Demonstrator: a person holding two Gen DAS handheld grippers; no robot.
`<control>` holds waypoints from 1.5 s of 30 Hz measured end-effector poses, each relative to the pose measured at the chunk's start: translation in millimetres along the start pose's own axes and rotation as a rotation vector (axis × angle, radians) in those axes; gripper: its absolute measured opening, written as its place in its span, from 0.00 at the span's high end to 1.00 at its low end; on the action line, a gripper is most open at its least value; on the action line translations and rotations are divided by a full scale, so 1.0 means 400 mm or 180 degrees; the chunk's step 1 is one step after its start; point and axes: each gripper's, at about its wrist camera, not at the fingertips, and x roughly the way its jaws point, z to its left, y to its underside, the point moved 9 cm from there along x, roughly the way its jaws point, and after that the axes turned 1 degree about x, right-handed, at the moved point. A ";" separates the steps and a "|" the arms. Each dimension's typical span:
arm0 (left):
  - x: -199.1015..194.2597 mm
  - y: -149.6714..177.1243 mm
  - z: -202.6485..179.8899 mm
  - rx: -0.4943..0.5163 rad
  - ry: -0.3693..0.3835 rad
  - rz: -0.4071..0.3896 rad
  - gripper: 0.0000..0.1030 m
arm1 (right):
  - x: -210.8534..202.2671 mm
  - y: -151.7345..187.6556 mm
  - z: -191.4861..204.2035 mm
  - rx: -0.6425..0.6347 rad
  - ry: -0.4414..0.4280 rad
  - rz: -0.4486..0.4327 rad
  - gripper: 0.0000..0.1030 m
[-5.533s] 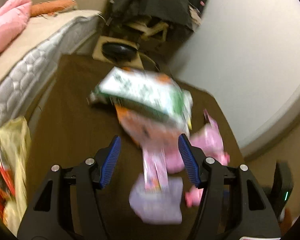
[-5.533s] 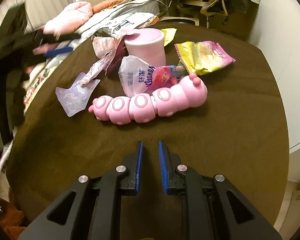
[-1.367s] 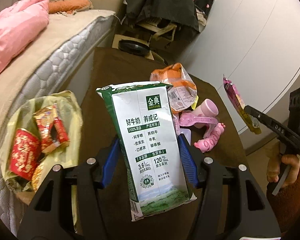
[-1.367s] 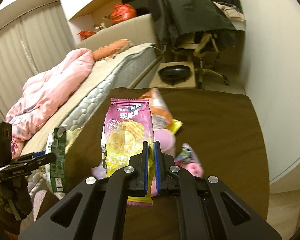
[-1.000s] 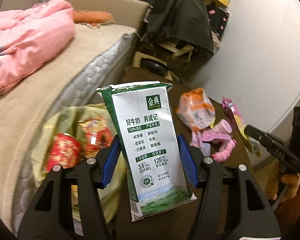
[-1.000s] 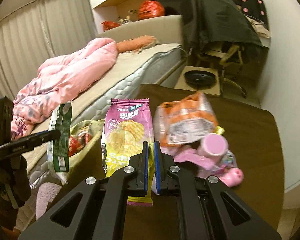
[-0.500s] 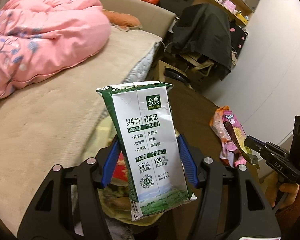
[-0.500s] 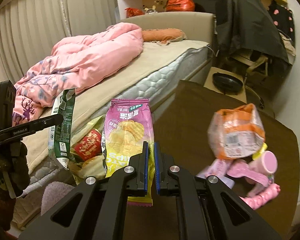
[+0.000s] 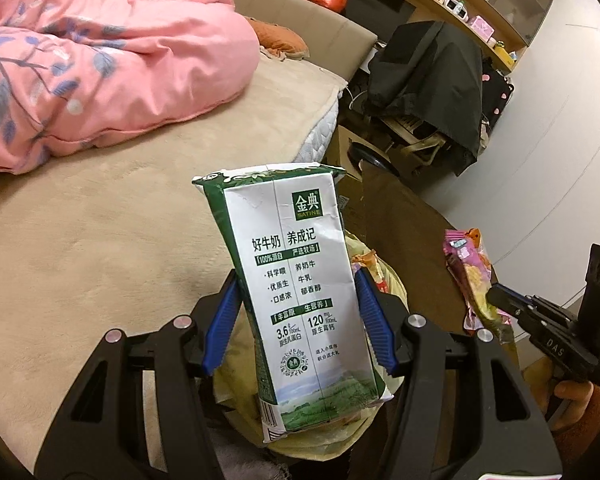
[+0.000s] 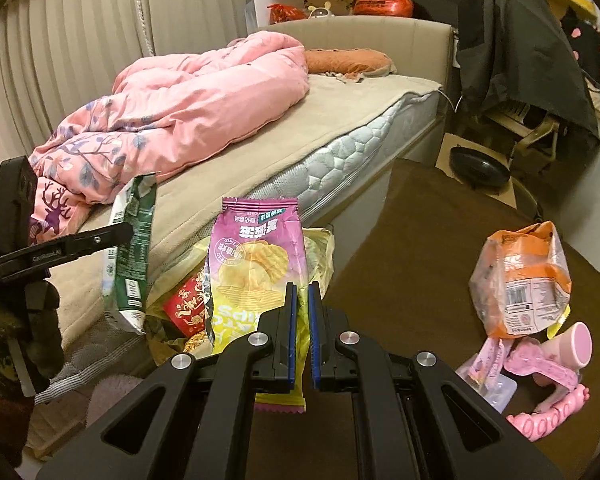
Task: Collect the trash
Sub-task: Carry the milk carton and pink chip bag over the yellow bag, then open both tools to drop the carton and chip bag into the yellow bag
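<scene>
In the left wrist view, the left claw (image 9: 298,320) is clamped on a green and white milk carton (image 9: 300,292), which is held upright between the blue pads (image 9: 374,320) in the middle of the frame. Just behind and below the carton, a yellowish trash bag (image 9: 380,276) is seen, largely hidden by the carton. The beige bed (image 9: 80,240) fills the left of the frame, with a pink quilt (image 9: 100,60) at the upper left. At the right edge the right claw (image 9: 496,294) is seen gripping a purple chip bag (image 9: 474,276) edge-on.

In the right wrist view, the right claw (image 10: 303,328) is nearly closed, pinching the lower part of the chip bag (image 10: 256,264), which stands upright at centre frame. Directly behind it the open trash bag (image 10: 320,252) is seen against the bed's side, with a red packet (image 10: 186,308) inside. At the left, the left claw (image 10: 124,236) is seen with the milk carton (image 10: 134,248) hanging above the bag's left rim. On the brown surface (image 10: 420,240) at the lower right, an orange wrapper (image 10: 520,280), a pink cup (image 10: 576,344) and a pink toy (image 10: 552,416) are left lying. A dark-draped chair (image 10: 516,52) stands at the upper right.
</scene>
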 end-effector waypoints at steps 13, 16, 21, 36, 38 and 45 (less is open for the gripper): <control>0.183 0.068 -0.066 0.0176 0.0106 0.0346 0.48 | 0.036 0.004 -0.051 0.0019 0.0070 0.0033 0.93; 0.223 0.090 -0.076 0.0219 0.0097 0.0462 0.48 | 0.054 0.011 -0.058 -0.0010 0.0072 0.0074 0.93; 0.261 0.109 -0.067 0.0187 0.0103 0.0570 0.49 | 0.090 0.014 -0.057 0.0003 0.0024 0.0137 0.93; 0.222 0.080 -0.032 0.0087 0.0222 0.0597 0.49 | 0.282 0.052 0.066 -0.0305 -0.0176 0.0503 0.93; 0.210 0.079 -0.029 0.0055 0.0239 0.0604 0.49 | 0.293 0.057 0.064 -0.0318 -0.0174 0.0516 0.93; 0.167 0.055 -0.030 0.0173 0.0092 0.0495 0.49 | 0.297 0.067 0.053 -0.0260 -0.0188 0.0529 0.93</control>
